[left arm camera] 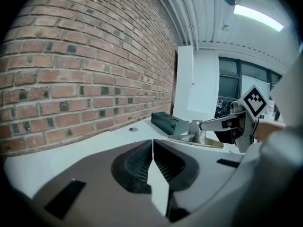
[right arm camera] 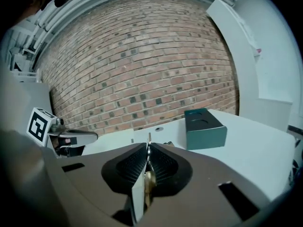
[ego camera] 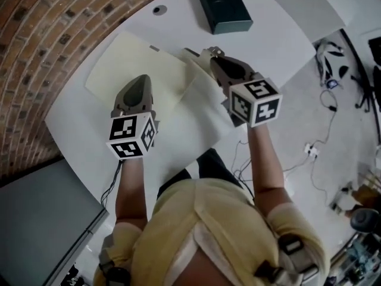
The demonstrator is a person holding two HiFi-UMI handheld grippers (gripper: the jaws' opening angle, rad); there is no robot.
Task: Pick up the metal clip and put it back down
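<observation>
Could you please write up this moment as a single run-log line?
right gripper: shut on metal clip | left gripper: shut, empty | scene: papers and dark box on white table

surface: white table [ego camera: 178,19] | on it: cream paper sheet [ego camera: 134,64], dark green box [ego camera: 223,5] toward far edge

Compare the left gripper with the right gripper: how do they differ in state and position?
The right gripper is shut on the metal clip; the left gripper is shut on nothing. The right gripper reaches farther over the table, near the dark box; the left gripper sits back over the cream paper. Both carry a marker cube.
</observation>
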